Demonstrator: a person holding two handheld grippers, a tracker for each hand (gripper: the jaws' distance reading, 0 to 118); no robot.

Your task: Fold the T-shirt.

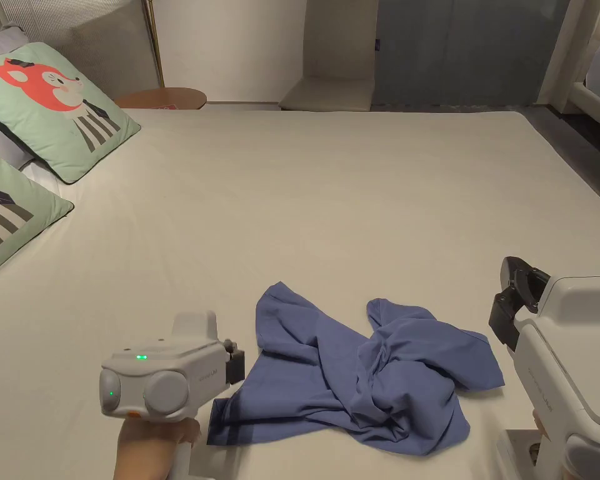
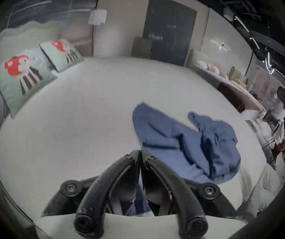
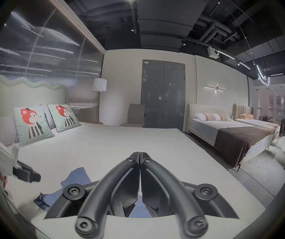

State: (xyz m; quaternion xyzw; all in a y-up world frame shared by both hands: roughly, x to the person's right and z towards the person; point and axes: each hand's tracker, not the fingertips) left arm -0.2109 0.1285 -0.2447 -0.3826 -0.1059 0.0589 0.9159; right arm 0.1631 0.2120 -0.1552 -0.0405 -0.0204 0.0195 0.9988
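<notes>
A blue T-shirt [image 1: 367,375] lies crumpled in a twisted heap on the cream bed [image 1: 292,206], near the front edge. My left gripper [image 1: 235,365] hovers just beside the shirt's left edge, its jaws shut with no cloth seen clamped between them. In the left gripper view the closed tips [image 2: 140,152] sit at the near edge of the T-shirt [image 2: 190,144]. My right gripper [image 1: 511,300] is held off the shirt's right side, jaws shut on nothing. In the right gripper view its tips [image 3: 140,154] point across the bed, with the T-shirt [image 3: 76,179] below and the left gripper [image 3: 26,173] at far left.
Two green cartoon pillows [image 1: 55,106] [image 1: 5,219] lean at the left end of the bed. A round wooden side table [image 1: 161,98] stands behind them. The bed's right edge [image 1: 567,162] drops to a dark floor. Other beds [image 3: 224,129] stand farther right.
</notes>
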